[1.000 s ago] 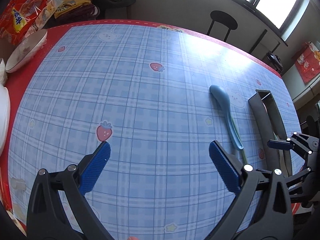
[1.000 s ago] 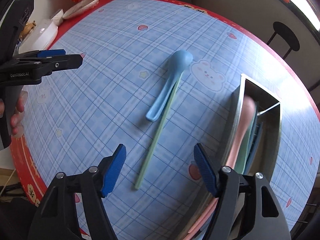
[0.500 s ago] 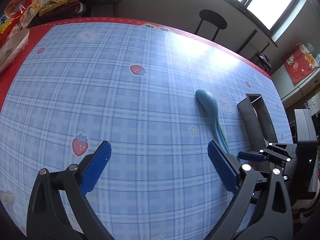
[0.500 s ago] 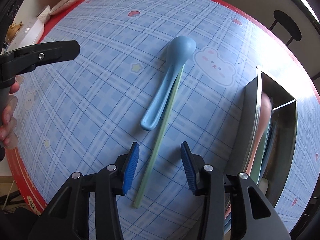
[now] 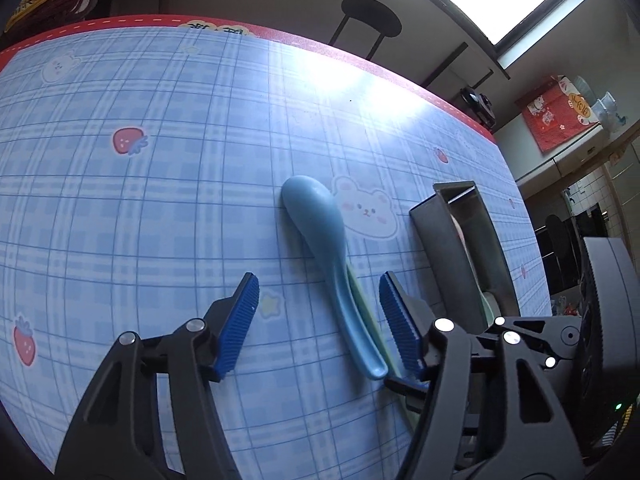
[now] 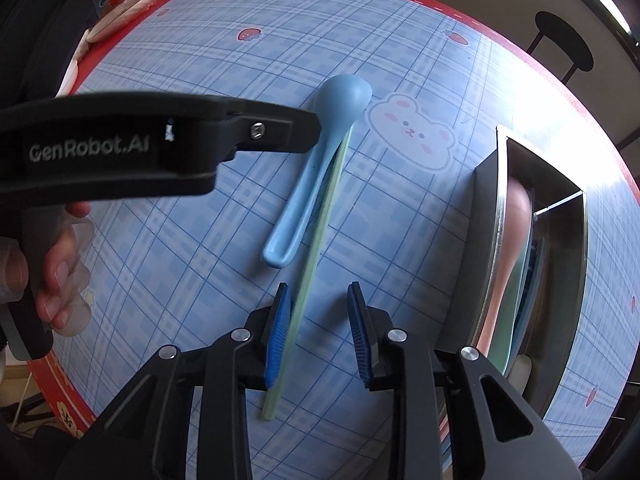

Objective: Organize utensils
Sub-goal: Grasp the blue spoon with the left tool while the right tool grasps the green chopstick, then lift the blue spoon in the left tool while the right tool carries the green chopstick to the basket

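Surface: round table [image 5: 120,208] covered in blue plaid cloth with strawberry and bear prints, red border at the rim; a black stool [image 5: 370,24] and a bright window are seen beyond the far edge.

Left wrist view
- Left gripper [image 5: 320,322]: jaws held apart, blue ribbed pads either side of the spoon handle, nothing clamped.
- Blue spoon [image 5: 324,232]: laid flat on the cloth near the middle of the table, bowl toward the far edge beside the bear print [image 5: 366,212], handle end between the pads.
- Green chopstick [image 5: 362,300]: seen only as a sliver along the spoon's right side, partly hidden by it.
- Metal utensil box [image 5: 444,236]: set near the right edge of the table, just beside the spoon; contents mostly hidden from here.
- Right gripper: its black frame is seen at the lower right; jaw state cannot be told from this view.

Right wrist view
- Right gripper [image 6: 318,334]: jaws partly apart, the green chopstick [image 6: 320,232] passing between them against the left pad; the right pad is clear of it, so it is not clamped.
- Blue spoon [image 6: 316,168]: touching the chopstick along its length, bowl at the far end.
- Metal utensil box [image 6: 486,208]: at the right edge of the table; a pink spoon [image 6: 510,240] and green and blue pieces are stored inside.
- Left gripper: one black finger crosses the upper left, marked GenRobot.AI, held by the left hand [image 6: 56,280].
- White dishes [image 6: 120,16]: at the far left edge of the table.
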Demonstrator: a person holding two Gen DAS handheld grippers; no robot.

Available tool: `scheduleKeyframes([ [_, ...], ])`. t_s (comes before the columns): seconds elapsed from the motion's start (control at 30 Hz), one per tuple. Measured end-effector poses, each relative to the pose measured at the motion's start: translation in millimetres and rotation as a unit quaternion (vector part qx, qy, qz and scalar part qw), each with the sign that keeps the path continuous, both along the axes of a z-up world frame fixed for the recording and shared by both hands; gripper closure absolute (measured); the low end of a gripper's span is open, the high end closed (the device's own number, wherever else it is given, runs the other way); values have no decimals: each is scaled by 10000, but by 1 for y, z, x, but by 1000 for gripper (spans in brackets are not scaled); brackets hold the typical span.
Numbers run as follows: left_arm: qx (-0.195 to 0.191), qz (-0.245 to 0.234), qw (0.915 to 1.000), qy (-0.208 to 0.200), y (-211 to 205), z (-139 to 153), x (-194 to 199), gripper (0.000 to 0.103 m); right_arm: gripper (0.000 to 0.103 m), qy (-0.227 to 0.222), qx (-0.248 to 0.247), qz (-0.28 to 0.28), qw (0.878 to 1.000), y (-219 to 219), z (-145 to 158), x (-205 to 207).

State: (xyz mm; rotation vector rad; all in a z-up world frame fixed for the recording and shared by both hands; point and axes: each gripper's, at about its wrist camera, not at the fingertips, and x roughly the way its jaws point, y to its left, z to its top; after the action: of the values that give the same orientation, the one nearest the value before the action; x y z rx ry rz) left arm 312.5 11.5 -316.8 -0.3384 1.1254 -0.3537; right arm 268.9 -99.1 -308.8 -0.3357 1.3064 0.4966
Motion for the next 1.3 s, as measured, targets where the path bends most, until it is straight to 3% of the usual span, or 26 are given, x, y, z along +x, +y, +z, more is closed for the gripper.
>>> scheduleKeyframes([
  [0.43, -182, 87, 9998, -28, -15, -15, 26, 61, 77, 3, 156, -219, 9996, -5, 0, -3],
  [0.7, 86, 5, 9999, -111, -29, -14, 33, 65, 78, -19, 177, -284, 9994, -7, -2, -6],
  [0.87, 118, -29, 9999, -88, -33, -15, 33, 73, 82, -22, 172, -326, 9993, -12, -2, -7],
  [1.1, 275, -430, 9982, -315, -28, -6, 16, 88, 90, -36, 195, -439, 9988, -15, -2, -9],
  [1.2, 411, -637, 9966, -308, -31, -5, 7, 88, 93, -3, 250, -492, 9985, -19, -2, -8],
  [1.3, 611, -857, 9943, -159, -37, -12, -3, 95, 95, 1, 269, -532, 9982, -23, -2, -7],
])
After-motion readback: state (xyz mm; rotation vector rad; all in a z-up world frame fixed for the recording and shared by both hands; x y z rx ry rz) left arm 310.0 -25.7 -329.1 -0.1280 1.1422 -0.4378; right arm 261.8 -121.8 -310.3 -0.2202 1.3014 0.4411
